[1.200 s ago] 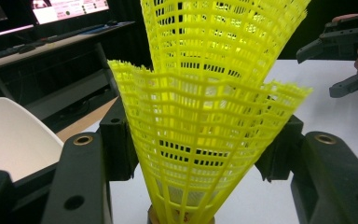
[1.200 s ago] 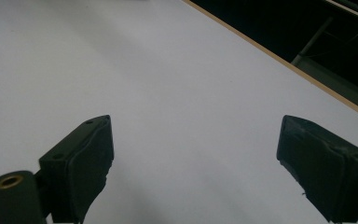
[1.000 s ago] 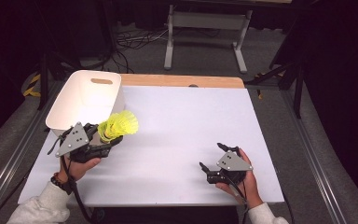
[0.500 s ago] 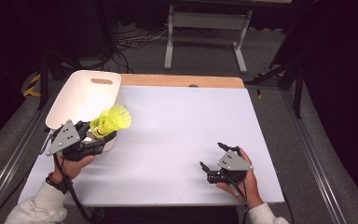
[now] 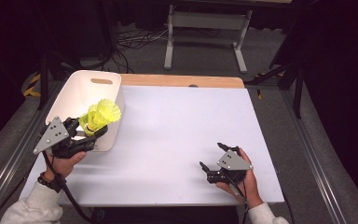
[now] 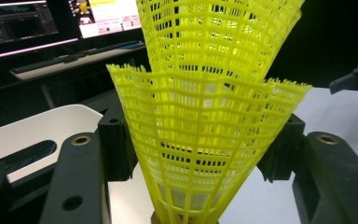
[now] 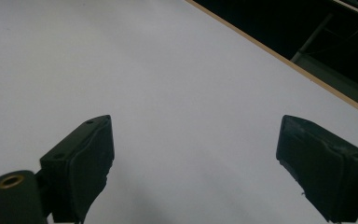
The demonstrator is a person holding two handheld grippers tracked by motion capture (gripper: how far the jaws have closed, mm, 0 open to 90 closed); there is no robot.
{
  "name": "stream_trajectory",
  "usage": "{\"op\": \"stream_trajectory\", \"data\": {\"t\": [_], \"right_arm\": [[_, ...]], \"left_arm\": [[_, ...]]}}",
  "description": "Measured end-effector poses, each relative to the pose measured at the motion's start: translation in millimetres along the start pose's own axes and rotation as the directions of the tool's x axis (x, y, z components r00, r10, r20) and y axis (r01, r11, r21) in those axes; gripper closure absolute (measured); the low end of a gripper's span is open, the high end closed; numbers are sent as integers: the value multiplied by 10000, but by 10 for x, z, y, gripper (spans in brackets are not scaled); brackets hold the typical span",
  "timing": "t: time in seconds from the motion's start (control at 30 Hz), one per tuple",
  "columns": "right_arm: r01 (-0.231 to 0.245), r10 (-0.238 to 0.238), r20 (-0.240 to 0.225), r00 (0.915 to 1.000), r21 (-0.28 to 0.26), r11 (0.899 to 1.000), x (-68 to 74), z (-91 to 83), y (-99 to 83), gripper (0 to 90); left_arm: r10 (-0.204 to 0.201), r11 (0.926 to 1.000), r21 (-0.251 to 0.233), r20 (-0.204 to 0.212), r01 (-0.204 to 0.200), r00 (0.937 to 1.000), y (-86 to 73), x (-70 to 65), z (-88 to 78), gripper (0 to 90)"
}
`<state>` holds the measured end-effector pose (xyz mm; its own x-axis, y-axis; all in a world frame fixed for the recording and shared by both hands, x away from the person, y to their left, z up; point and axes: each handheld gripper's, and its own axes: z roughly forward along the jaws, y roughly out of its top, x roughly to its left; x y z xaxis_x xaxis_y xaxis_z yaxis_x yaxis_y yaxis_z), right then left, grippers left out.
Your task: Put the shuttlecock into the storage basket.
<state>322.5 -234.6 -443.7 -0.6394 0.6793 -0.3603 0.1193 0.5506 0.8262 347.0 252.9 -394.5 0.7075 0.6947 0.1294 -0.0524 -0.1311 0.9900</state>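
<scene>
Yellow shuttlecocks [image 5: 100, 115] clamped in left gripper [image 5: 86, 130] fingers above white bin [image 5: 77, 95], right gripper [image 5: 213, 157] fingers spread.

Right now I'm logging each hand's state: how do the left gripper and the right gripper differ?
The left gripper is shut on yellow shuttlecocks, nested one in another; the right gripper holds nothing, its jaws standing wide open. The left gripper is raised at the rim of the white bin; the right gripper sits low over the bare white table. Both are black two-jaw tools with a grey plate on top.
</scene>
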Motion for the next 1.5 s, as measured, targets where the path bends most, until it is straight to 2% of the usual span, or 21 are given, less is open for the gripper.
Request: {"op": "stream_trajectory", "data": {"t": [0.27,0.3,0.4,0.43,0.5,0.6,0.73,0.93,1.0,1.1,1.17,1.27,1.43,1.5], "right_arm": [[-76,76,-2,10000,20,10000,-5,8,-1,119],[-93,93,-9,10000,32,10000,-7,10,-2,120],[-146,146,-7,9999,42,9999,-13,14,-7,123],[-164,164,-15,9999,56,9998,-16,17,-9,123],[-212,213,-30,9998,80,9997,-22,22,-15,122],[-251,252,-33,9997,98,9996,-29,27,-17,123],[-275,275,-50,9996,132,9995,-34,30,-18,123],[-300,300,-15,9995,110,9995,-53,28,-20,123],[-338,338,-18,9994,114,9994,-64,26,-25,123],[-360,360,11,9994,136,9993,-78,30,-32,123],[-368,368,1,9993,133,9992,-82,31,-34,123],[-415,416,-47,9991,198,9989,-88,44,-43,123],[-333,337,-129,9993,273,9991,-72,62,-38,123],[-307,311,-135,9994,291,9991,-71,65,-40,123]], "left_arm": [[-151,9999,-51,-246,149,9996,22,100,-43,404],[-331,9994,-55,-291,330,9990,34,142,-43,403],[-443,9990,-95,-219,441,9988,39,181,-47,408],[-398,9992,-36,-272,397,9988,45,209,-45,408],[-649,9979,7,-196,649,9977,47,257,-34,407],[-786,9968,152,-123,787,9968,74,334,-16,399],[-857,9959,256,-251,863,9960,115,407,5,408],[-676,9960,564,-412,699,9969,234,519,69,407],[-815,9939,720,-295,835,9962,269,548,105,400],[-579,9958,688,-364,603,9977,335,543,106,389],[-581,9960,666,-339,603,9977,356,546,105,392],[-450,9949,890,-399,484,9982,384,550,117,394],[-612,9943,838,-528,655,9967,452,620,157,399],[-689,9915,1069,-529,742,9962,483,672,202,399]]}}
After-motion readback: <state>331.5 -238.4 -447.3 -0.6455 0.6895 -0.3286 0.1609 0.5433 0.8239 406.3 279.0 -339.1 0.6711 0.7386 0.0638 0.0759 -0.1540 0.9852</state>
